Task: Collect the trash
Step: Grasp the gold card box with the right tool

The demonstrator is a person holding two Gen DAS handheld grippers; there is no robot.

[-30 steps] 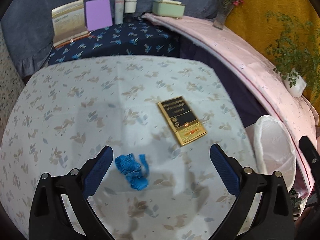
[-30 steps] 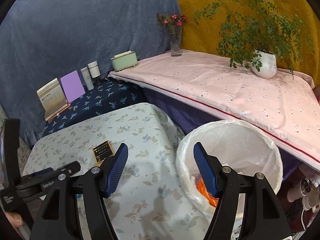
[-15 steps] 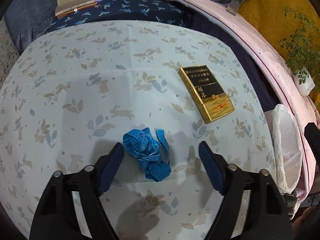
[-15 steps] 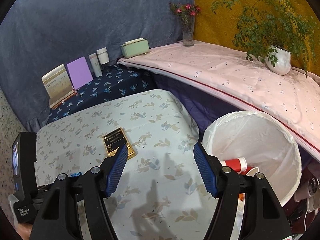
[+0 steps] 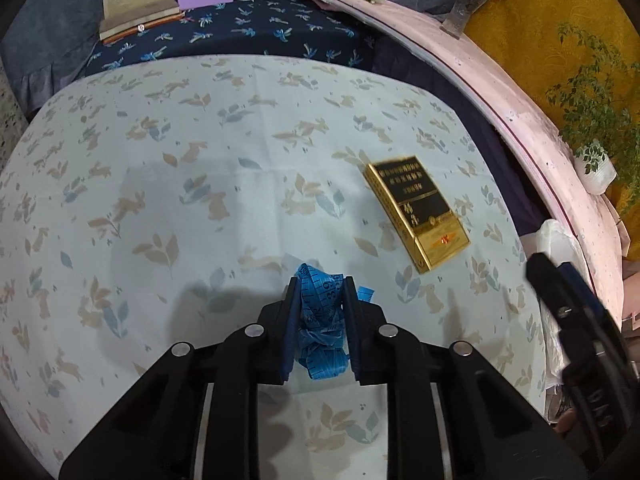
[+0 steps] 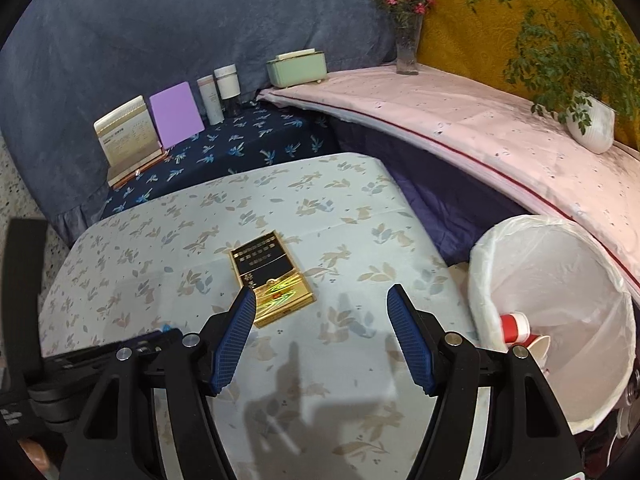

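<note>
My left gripper [image 5: 320, 284] is shut on a crumpled blue measuring tape [image 5: 322, 320] at the near middle of the floral-cloth table [image 5: 160, 184]. A gold and black cigarette box [image 5: 416, 212] lies flat to the right of it; it also shows in the right wrist view [image 6: 270, 280]. My right gripper [image 6: 320, 300] is open and empty, hovering above the table just right of the box. A white-lined trash bin [image 6: 560, 272] stands off the table's right edge, with a red and white cup [image 6: 516, 326] inside.
A dark blue shelf [image 6: 240, 148] behind the table holds a calendar, a purple card, two bottles and a green box. A pink-covered ledge [image 6: 480, 128] on the right carries a flower vase [image 6: 406, 50] and a potted plant [image 6: 592, 120].
My left gripper came down over the blue measuring tape and shut on it. My right gripper swung left from over the bin to above the table by the cigarette box.
</note>
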